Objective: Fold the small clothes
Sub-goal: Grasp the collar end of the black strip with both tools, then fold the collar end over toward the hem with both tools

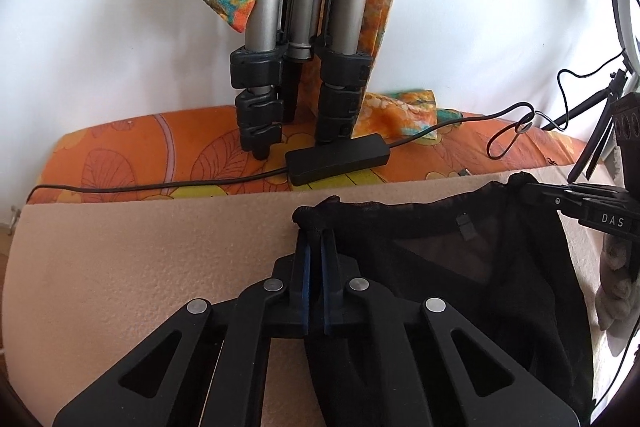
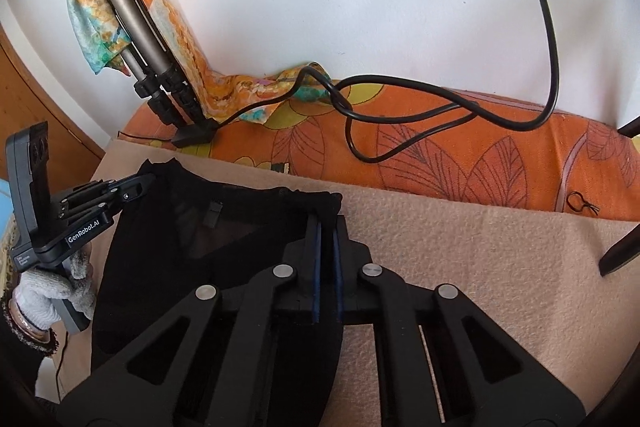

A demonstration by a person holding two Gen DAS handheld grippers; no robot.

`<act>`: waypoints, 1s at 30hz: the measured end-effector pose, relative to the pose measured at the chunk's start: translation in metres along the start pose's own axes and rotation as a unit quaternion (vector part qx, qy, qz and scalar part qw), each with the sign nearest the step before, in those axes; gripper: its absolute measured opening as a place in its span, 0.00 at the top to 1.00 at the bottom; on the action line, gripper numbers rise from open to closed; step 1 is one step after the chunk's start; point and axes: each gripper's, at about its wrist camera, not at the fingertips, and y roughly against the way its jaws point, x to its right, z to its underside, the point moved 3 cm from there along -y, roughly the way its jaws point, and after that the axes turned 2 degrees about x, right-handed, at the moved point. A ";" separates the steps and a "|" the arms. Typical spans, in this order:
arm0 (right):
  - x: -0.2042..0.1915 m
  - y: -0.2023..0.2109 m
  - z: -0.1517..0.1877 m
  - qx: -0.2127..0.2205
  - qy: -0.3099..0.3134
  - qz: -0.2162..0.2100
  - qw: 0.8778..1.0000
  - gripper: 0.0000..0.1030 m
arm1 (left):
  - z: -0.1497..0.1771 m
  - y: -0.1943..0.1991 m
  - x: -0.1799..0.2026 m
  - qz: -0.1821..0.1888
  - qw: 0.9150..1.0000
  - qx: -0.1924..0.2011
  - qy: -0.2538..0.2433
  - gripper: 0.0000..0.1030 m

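A small black sheer garment (image 1: 460, 267) lies on a beige foam mat (image 1: 140, 267). My left gripper (image 1: 315, 227) is shut on the garment's top left corner, which bunches over the fingertips. In the right wrist view the same garment (image 2: 180, 247) lies spread out. My right gripper (image 2: 326, 219) is shut on its top right corner. The right gripper also shows at the right edge of the left wrist view (image 1: 532, 187). The left gripper shows in the right wrist view (image 2: 144, 183), held by a gloved hand (image 2: 52, 291).
Behind the mat lies an orange leaf-print cushion (image 2: 460, 147) against a white wall. A tripod (image 1: 280, 67) draped in colourful cloth stands on it. A black power adapter (image 1: 338, 159) and looped cables (image 2: 400, 115) lie there too. A dark chair leg (image 2: 618, 251) is at right.
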 end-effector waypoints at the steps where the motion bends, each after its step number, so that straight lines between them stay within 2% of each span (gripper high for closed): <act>1: -0.001 0.003 -0.002 0.004 -0.002 0.001 1.000 0.95 | -0.001 0.002 0.001 0.001 1.000 0.003 0.003 0.97; 7: -0.017 0.041 -0.008 0.034 0.006 -0.007 0.999 0.96 | -0.007 0.035 0.005 0.024 0.999 0.033 0.015 0.97; 16: -0.048 0.108 0.004 0.052 0.026 -0.024 0.998 0.96 | 0.002 0.104 0.019 0.034 0.997 0.059 -0.018 0.97; 23: -0.074 0.164 0.038 0.059 0.038 -0.028 0.997 0.96 | 0.030 0.163 0.040 0.043 0.995 0.079 -0.036 0.98; 30: -0.103 0.211 0.101 0.066 0.044 -0.042 0.996 0.96 | 0.086 0.221 0.066 0.060 0.993 0.087 -0.054 0.98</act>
